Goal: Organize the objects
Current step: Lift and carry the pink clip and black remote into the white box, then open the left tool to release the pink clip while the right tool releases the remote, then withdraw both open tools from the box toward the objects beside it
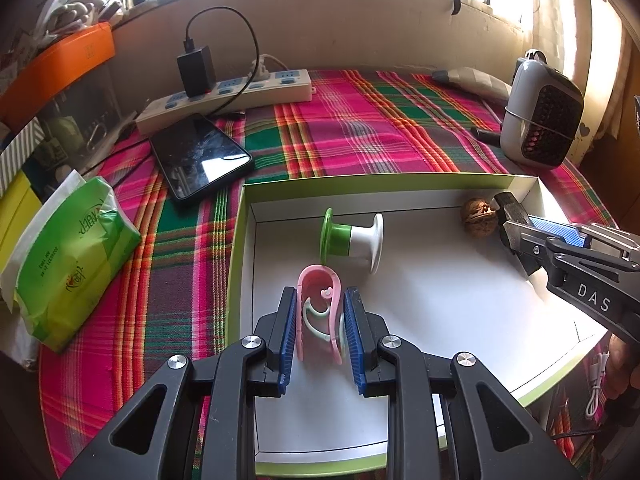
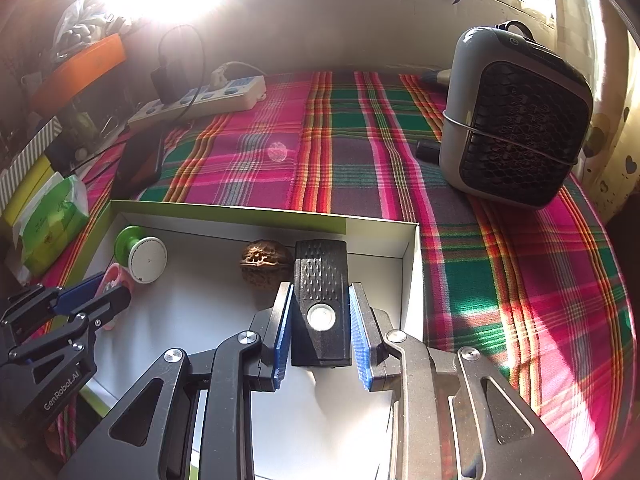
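Placing items: left tool (image 1: 320,320) clamps a pink clip (image 1: 318,304) at the box's (image 1: 240,248) 6 o'clock; right tool (image 2: 320,320) clamps a black flashlight (image 2: 320,280) toward 2 o'clock. Next, probably lowering and releasing both.

two close downward wrist views, shared tray (image 1: 240,240)

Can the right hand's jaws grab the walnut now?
Probably not yet. The right gripper is already shut on the black flashlight, so its jaws are full, though the walnut lies close by in the box.
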### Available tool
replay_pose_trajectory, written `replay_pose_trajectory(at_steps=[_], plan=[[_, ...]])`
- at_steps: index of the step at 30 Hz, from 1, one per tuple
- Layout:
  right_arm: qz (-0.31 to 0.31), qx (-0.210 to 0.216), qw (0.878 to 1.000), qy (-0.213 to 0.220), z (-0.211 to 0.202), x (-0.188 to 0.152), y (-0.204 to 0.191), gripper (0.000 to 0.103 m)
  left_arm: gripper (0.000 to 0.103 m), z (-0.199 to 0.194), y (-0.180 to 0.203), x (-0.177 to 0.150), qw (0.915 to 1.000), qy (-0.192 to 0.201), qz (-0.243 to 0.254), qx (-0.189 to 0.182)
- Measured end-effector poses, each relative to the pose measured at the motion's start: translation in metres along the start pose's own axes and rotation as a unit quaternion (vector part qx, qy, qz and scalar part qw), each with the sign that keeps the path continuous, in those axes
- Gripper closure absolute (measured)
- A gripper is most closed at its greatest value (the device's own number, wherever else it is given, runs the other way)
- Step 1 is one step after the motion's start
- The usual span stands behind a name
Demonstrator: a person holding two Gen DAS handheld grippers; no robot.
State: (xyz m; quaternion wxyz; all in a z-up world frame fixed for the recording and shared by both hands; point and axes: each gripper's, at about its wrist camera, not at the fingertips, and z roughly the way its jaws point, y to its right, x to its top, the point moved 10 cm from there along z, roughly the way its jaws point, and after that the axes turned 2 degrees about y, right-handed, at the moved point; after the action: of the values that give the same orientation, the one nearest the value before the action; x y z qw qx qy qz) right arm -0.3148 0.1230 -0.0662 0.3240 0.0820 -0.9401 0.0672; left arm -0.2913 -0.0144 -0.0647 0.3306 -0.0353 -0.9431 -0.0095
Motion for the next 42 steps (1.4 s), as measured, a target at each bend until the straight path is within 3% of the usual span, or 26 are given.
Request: replay_pose_trajectory(at_steps=[13, 16, 19, 42], plan=[[0.002, -0.003, 1.000, 0.001, 0.000, 0.000, -0.001, 0.074, 0.074, -0.002, 0.004, -0.002, 1.0000, 0.001, -0.001, -0.010], [-0.001, 0.002, 1.000, 0.003, -0.002, 0.000, -0.003, 0.068, 0.071, -0.003, 0.005, -0.002, 0.9999, 0.000, 0.000, -0.013], [-0.005, -0.004, 1.000, 0.007, -0.004, 0.000, -0.004, 0.064, 0.070, -0.004, 0.006, -0.004, 0.9999, 0.000, -0.003, -0.015], [0.003, -0.006, 0.999, 0.035, -0.037, -0.013, -0.006, 0.064, 0.070, -0.036, 0.008, -0.014, 0.9994, 0.022, -0.016, -0.022]])
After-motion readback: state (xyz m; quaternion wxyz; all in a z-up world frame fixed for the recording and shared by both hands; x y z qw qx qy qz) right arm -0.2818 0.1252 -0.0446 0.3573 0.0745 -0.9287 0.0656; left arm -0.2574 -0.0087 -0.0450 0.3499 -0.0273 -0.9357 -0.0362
